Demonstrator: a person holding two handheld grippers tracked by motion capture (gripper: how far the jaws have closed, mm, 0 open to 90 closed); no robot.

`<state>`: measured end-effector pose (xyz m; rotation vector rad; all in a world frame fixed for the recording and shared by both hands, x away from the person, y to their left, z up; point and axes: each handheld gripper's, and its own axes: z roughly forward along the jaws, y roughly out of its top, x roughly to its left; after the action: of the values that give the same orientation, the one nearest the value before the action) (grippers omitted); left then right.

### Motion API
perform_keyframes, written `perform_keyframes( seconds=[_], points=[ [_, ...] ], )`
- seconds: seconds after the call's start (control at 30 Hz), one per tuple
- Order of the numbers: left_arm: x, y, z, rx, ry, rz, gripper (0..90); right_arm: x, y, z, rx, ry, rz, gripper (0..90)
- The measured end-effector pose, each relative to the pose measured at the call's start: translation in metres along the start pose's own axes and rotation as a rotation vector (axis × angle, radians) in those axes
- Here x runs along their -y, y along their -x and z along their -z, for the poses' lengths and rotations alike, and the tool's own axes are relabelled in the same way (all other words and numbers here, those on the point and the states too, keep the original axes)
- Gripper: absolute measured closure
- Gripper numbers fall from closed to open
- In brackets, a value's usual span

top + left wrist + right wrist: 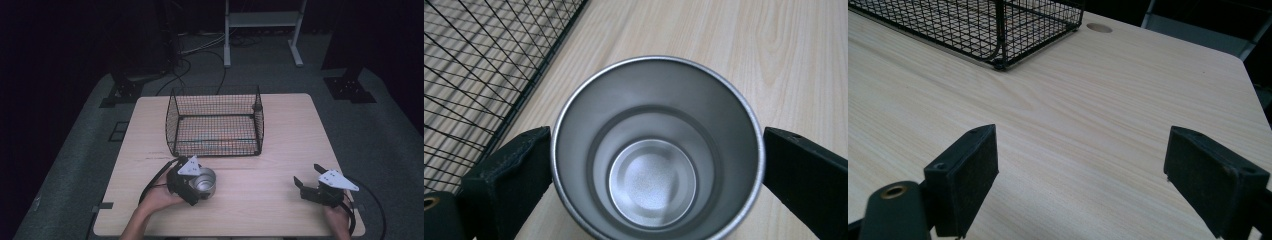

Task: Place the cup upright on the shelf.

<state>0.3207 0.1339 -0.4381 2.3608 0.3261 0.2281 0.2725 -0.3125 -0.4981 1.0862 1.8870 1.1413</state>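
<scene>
A shiny metal cup stands open end up on the wooden table, just in front of a black wire basket. My left gripper is shut on the cup, one jaw pressed against each side of its wall. In the left gripper view I look straight down into the hollow cup, with the basket's mesh close at the upper left. My right gripper hovers over the table's front right part, open, with bare wood between its jaws.
The basket sits at the middle of the table, its near corner well ahead of the right gripper. A round cable hole lies in the tabletop past the basket. Cables and a white desk frame are on the floor behind the table.
</scene>
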Motion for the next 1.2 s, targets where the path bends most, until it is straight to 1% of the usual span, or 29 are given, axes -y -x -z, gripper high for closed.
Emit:
perform_keyframes(
  seconds=[0.07,0.23,0.3,0.33,0.37,0.57,0.63,0.7,0.73,0.8,0.93,0.97,1.0,1.03,1.2],
  points=[
    [0.001,-0.003,-0.004,0.012,-0.016,0.007,1.3,0.000,0.000,0.000,-0.002,0.002,0.001,13.4],
    [0.001,-0.006,-0.007,0.033,-0.018,0.018,3.3,0.000,0.000,0.000,-0.003,0.002,0.000,13.4],
    [0.000,-0.008,-0.008,0.046,-0.031,0.021,6.0,0.000,0.000,0.000,-0.004,0.003,0.000,13.5],
    [0.000,-0.008,-0.008,0.046,-0.031,0.021,8.8,0.000,0.000,0.000,-0.004,0.003,0.000,13.5],
    [0.001,-0.009,-0.009,0.064,-0.027,0.023,11.7,0.000,0.000,0.000,-0.004,0.002,0.002,13.4],
    [0.000,-0.010,-0.009,0.072,-0.034,0.027,13.5,0.000,0.000,0.000,-0.004,0.003,0.000,13.4],
    [-0.001,-0.010,-0.007,0.071,-0.027,0.031,13.5,0.000,0.000,0.000,-0.004,0.004,-0.001,13.4],
    [-0.006,-0.011,-0.003,0.077,-0.009,0.034,13.6,0.000,0.000,0.000,-0.003,0.003,-0.004,13.5],
    [-0.006,-0.011,-0.003,0.077,-0.009,0.034,13.6,0.000,0.000,0.000,-0.003,0.003,-0.004,13.5],
    [-0.013,-0.011,0.003,0.075,0.001,0.023,13.6,0.000,0.000,0.000,-0.004,0.003,-0.003,13.4],
    [-0.020,-0.013,0.008,0.076,0.003,0.014,13.6,0.000,0.000,0.000,-0.003,0.005,0.003,13.4],
    [-0.024,-0.015,0.011,0.074,0.005,0.009,13.7,0.000,0.000,0.000,-0.002,0.004,-0.001,13.4],
    [-0.024,-0.015,0.011,0.074,0.005,0.009,13.7,0.000,0.000,0.000,-0.002,0.004,0.000,13.4],
    [-0.029,-0.016,0.014,0.078,0.009,0.003,13.6,0.000,0.000,0.000,-0.002,0.005,0.001,13.5],
    [-0.039,-0.017,0.016,0.081,-0.007,-0.015,13.7,0.000,0.001,0.000,-0.003,0.004,-0.002,13.5]
  ],
)
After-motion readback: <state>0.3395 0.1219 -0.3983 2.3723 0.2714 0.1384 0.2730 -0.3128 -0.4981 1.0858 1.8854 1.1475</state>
